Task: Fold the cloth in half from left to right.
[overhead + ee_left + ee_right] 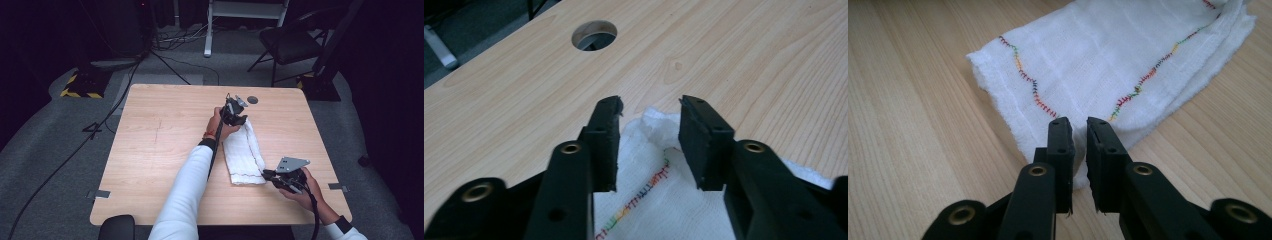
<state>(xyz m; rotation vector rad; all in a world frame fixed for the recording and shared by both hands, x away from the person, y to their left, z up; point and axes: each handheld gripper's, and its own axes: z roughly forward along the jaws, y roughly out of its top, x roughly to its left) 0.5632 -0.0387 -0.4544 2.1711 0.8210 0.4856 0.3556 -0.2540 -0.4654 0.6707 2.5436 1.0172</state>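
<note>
High view — cloth (243, 154) between tools

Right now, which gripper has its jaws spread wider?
The left gripper, at the far end of the cloth by the hole: a wide gap shows between its jaws. The right gripper, at the near end, leaves only a narrow slit.

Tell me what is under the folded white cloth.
The white cloth lies flat on the wooden table; bare tabletop shows all around it. Whether anything is under or inside its folds cannot be seen.
</note>
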